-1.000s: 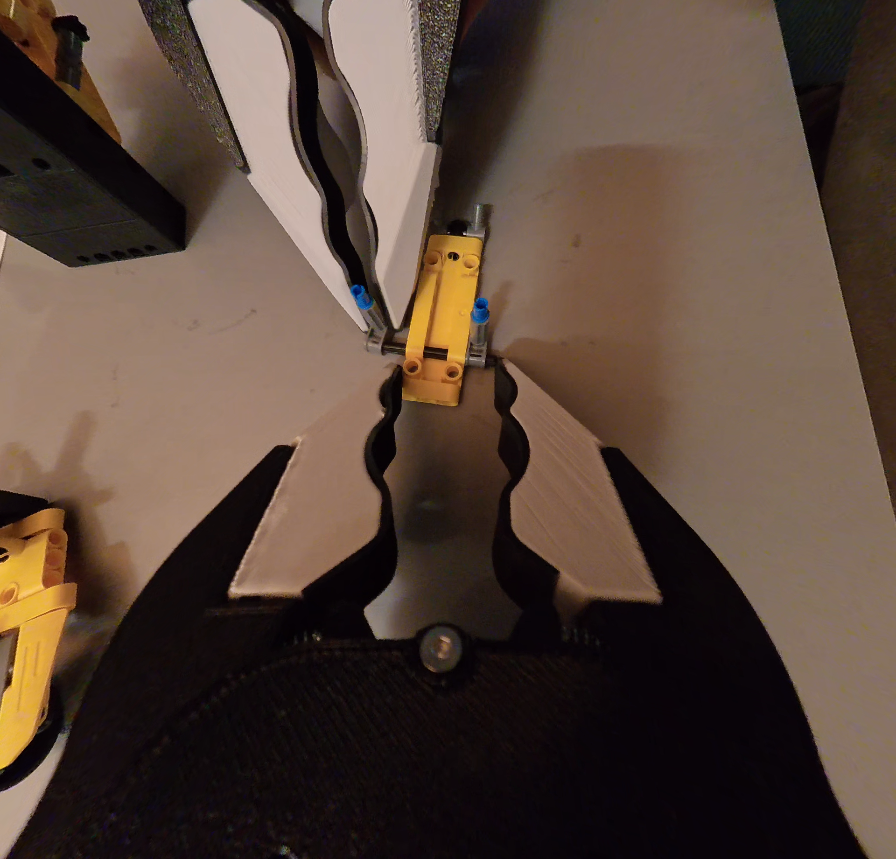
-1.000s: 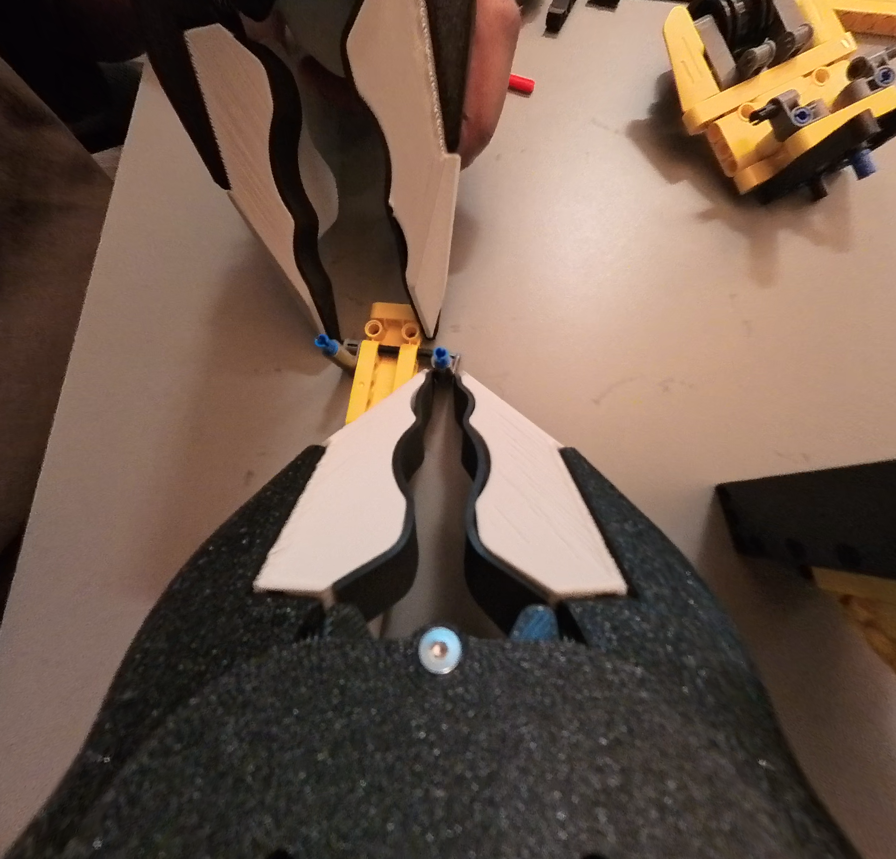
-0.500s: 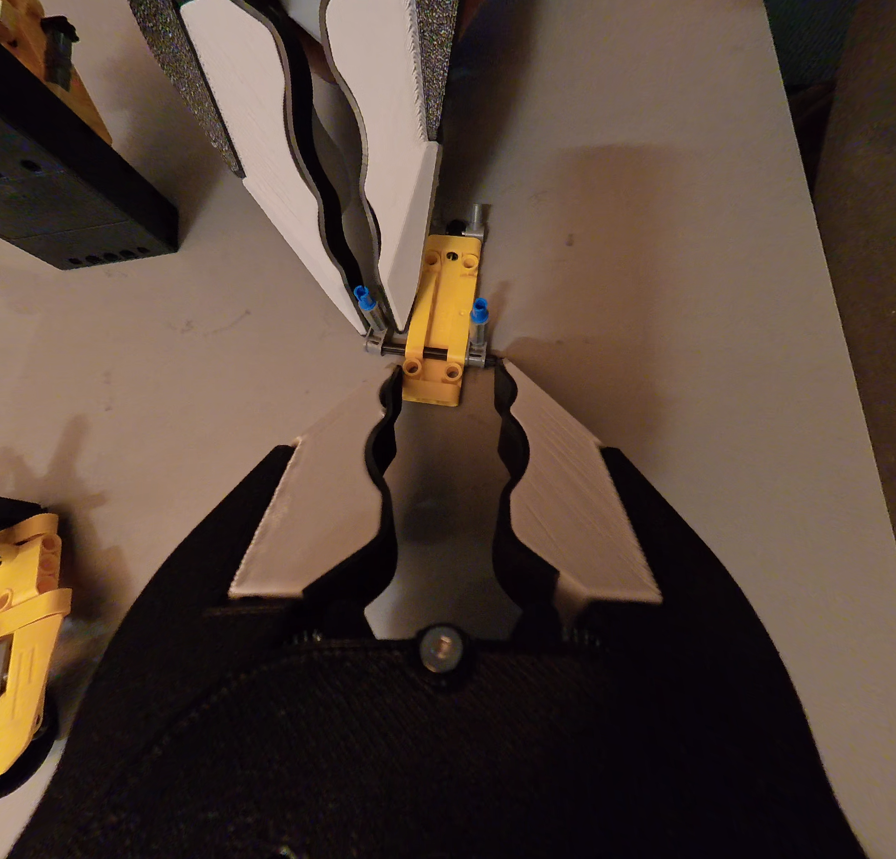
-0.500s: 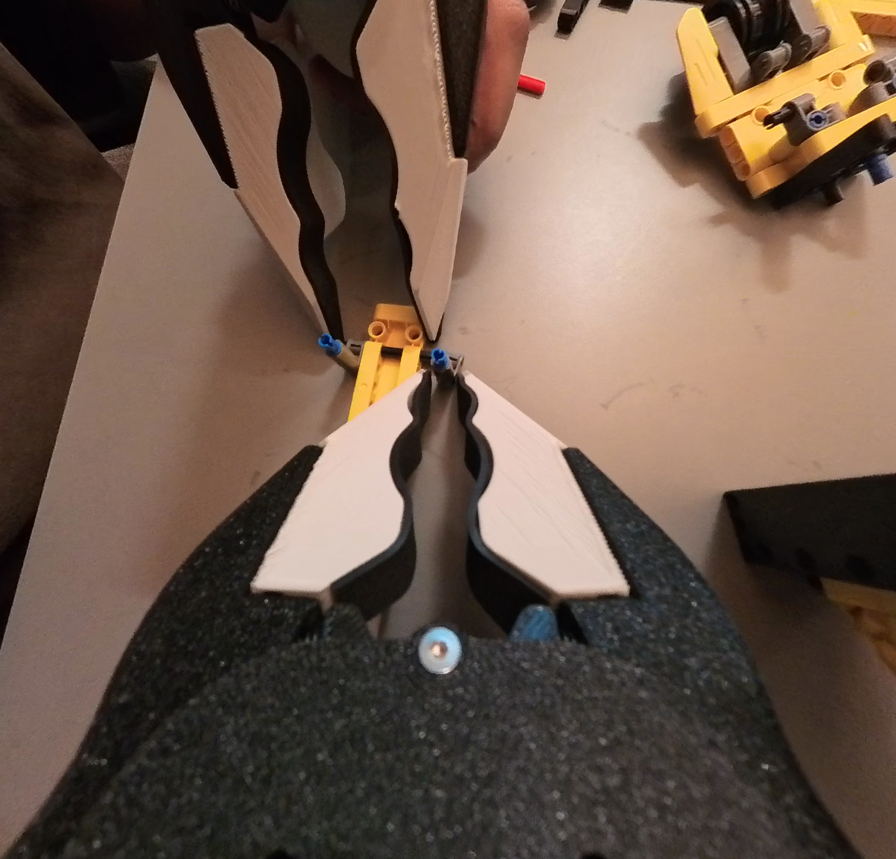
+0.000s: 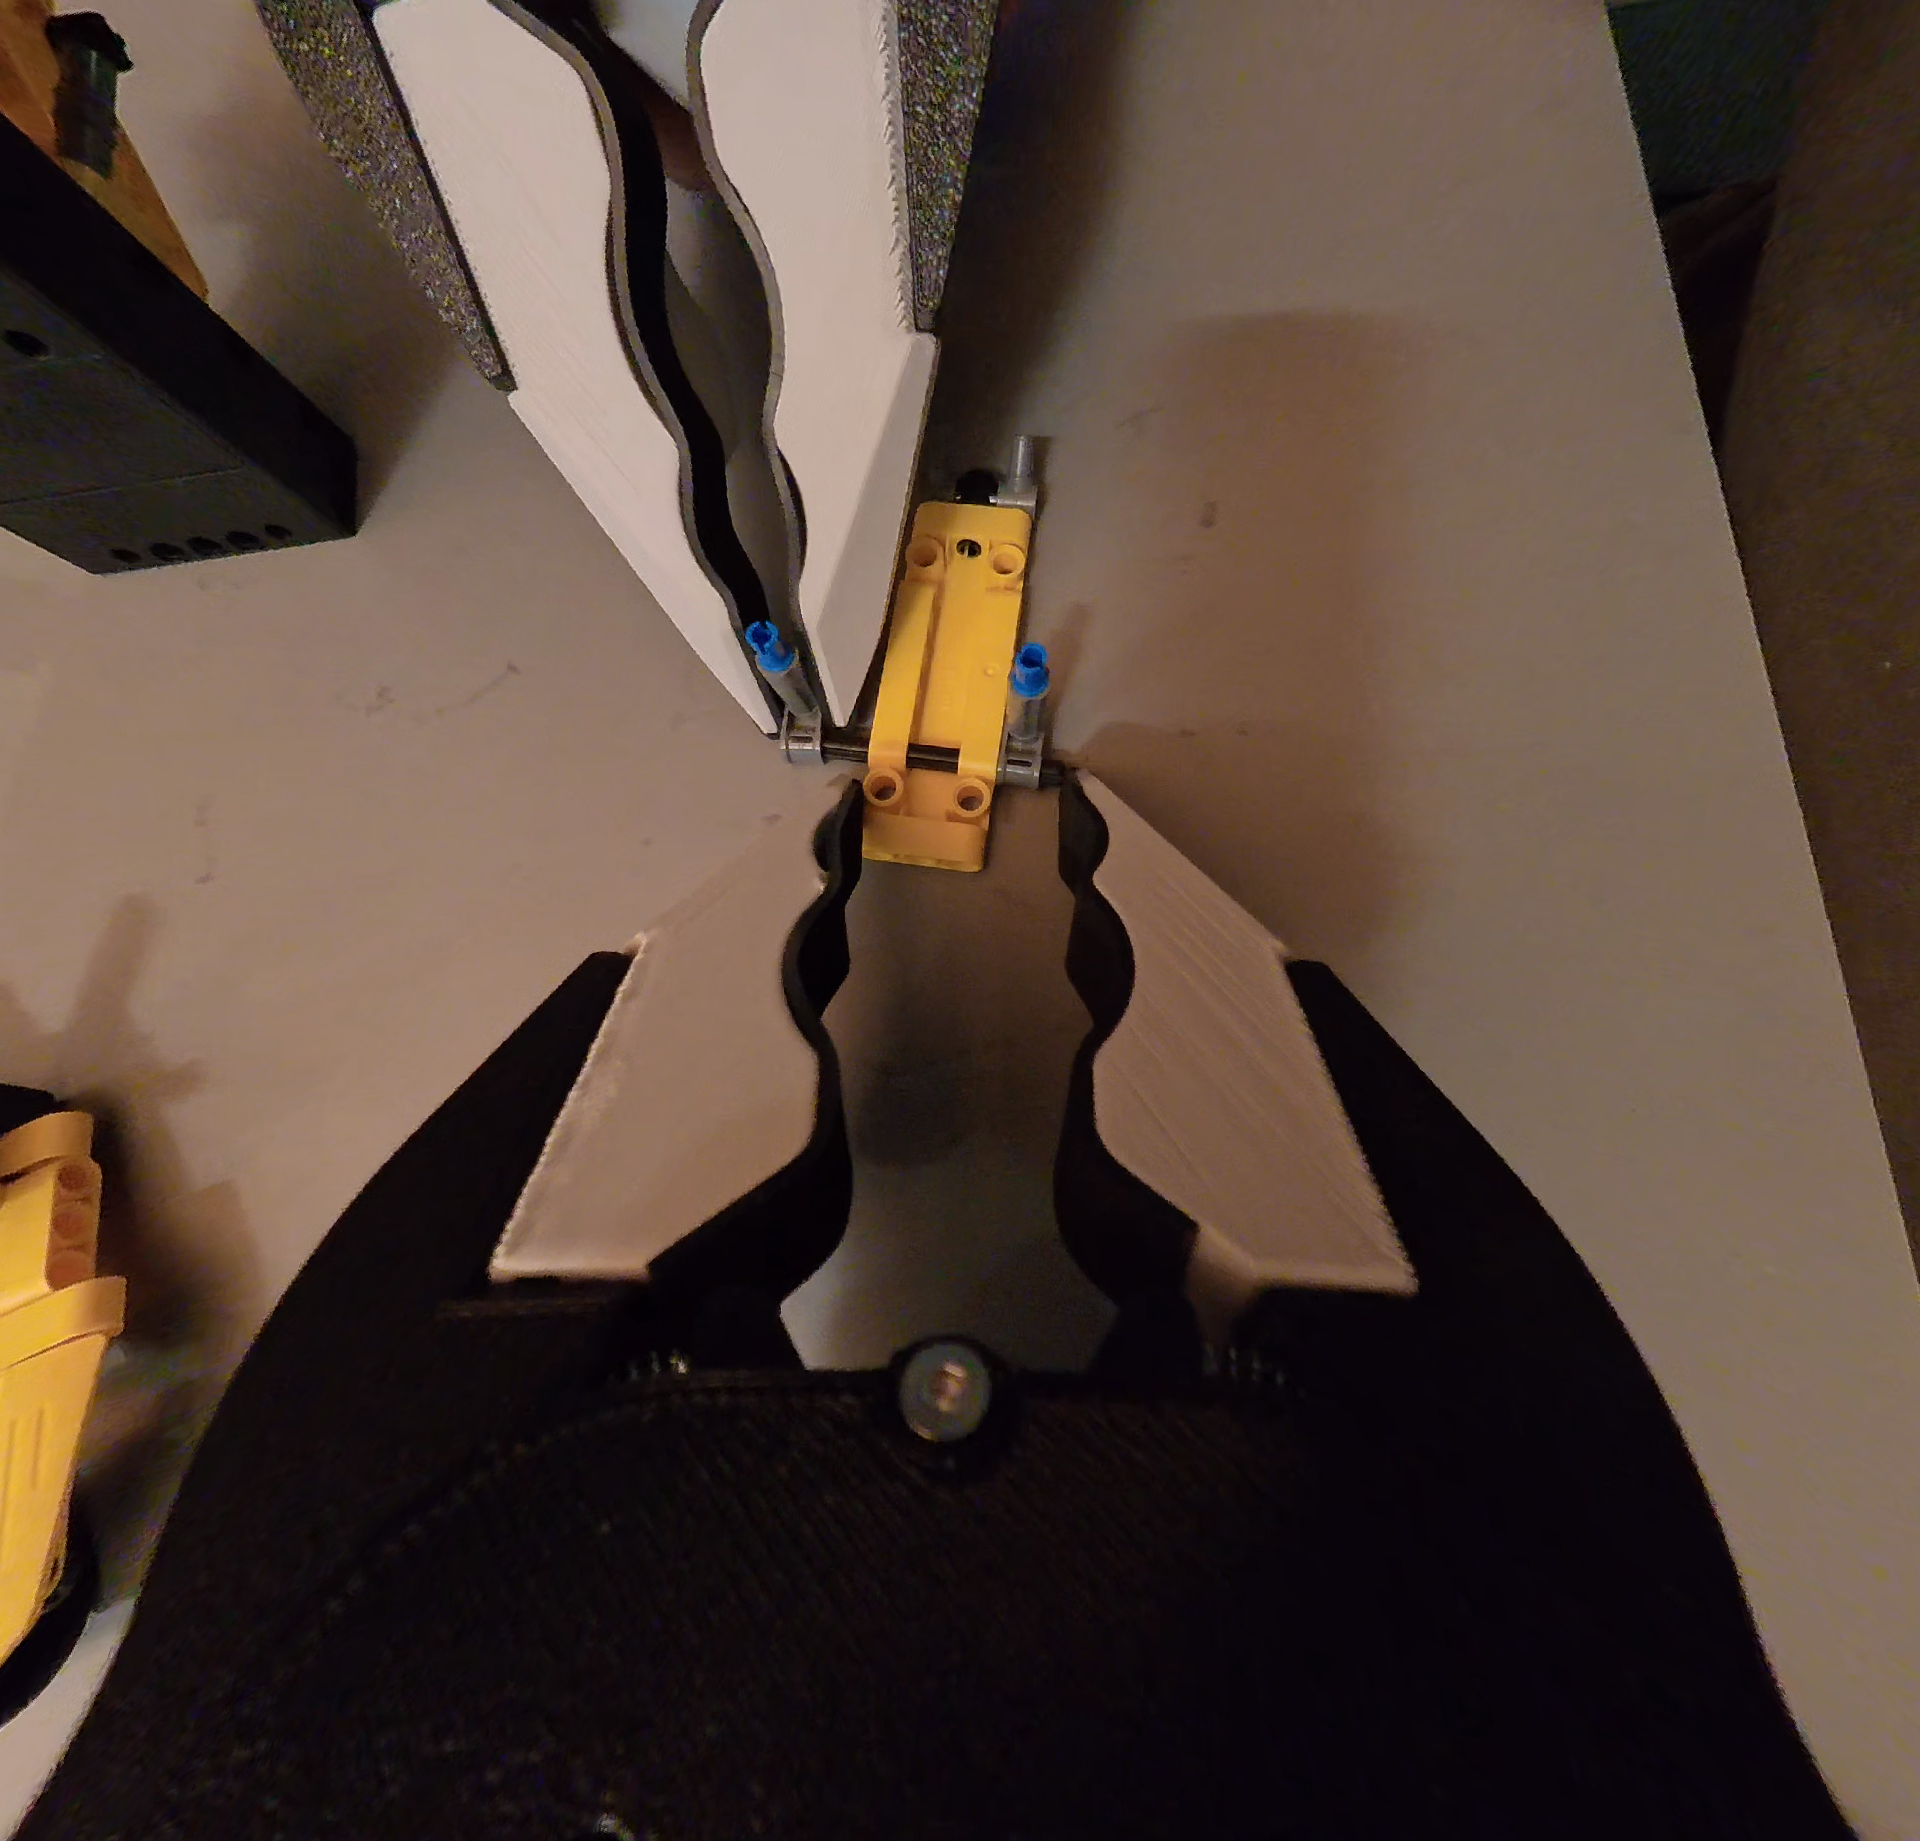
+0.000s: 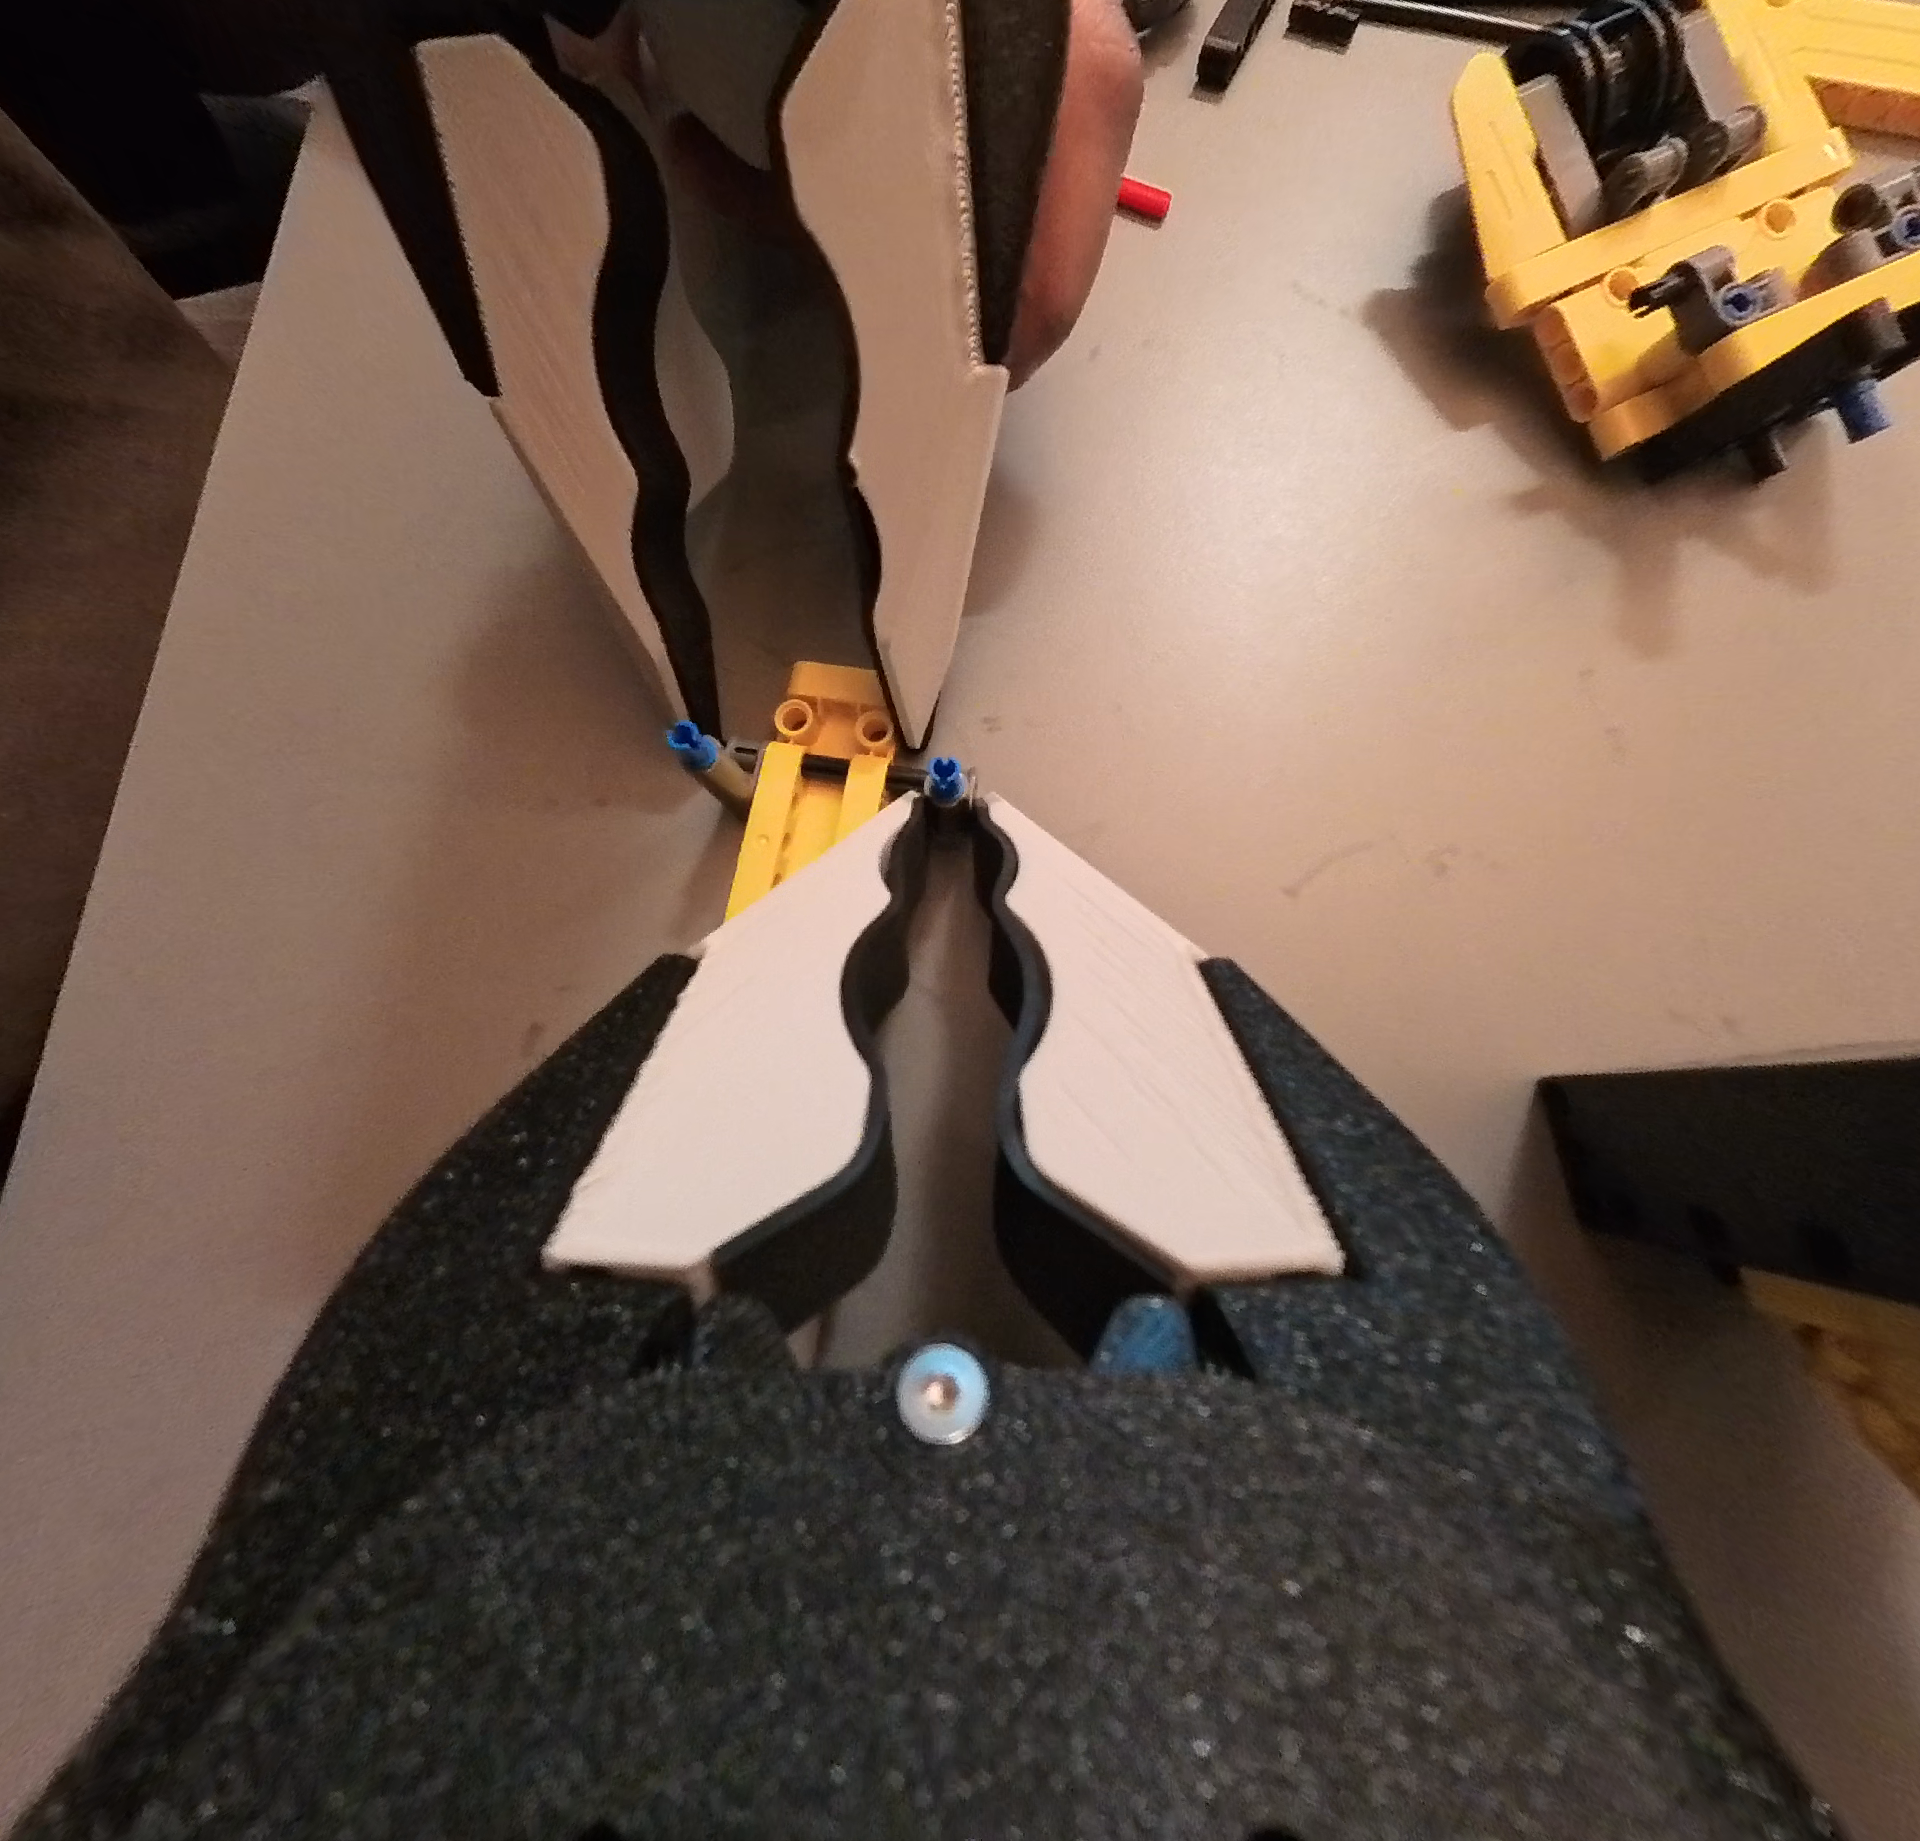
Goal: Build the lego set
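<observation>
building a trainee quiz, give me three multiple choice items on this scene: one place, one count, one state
1. The near end of the yellow plastic brick panel lies:
A between the left tool's fingertips
B inside a box
C past the table edge

2. Blue plastic pins beside the panel:
A one
B two
C four

3. The left tool is:
A open
B shut
C out of view

Key:
1. A, its tips flank the panel's end.
2. B, one pin sits on each side.
3. A, a wide gap shows between its fingers.

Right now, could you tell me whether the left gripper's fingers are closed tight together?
No, the left gripper is open, a wide gap between its fingers around the near end of the yellow brick piece.
</observation>
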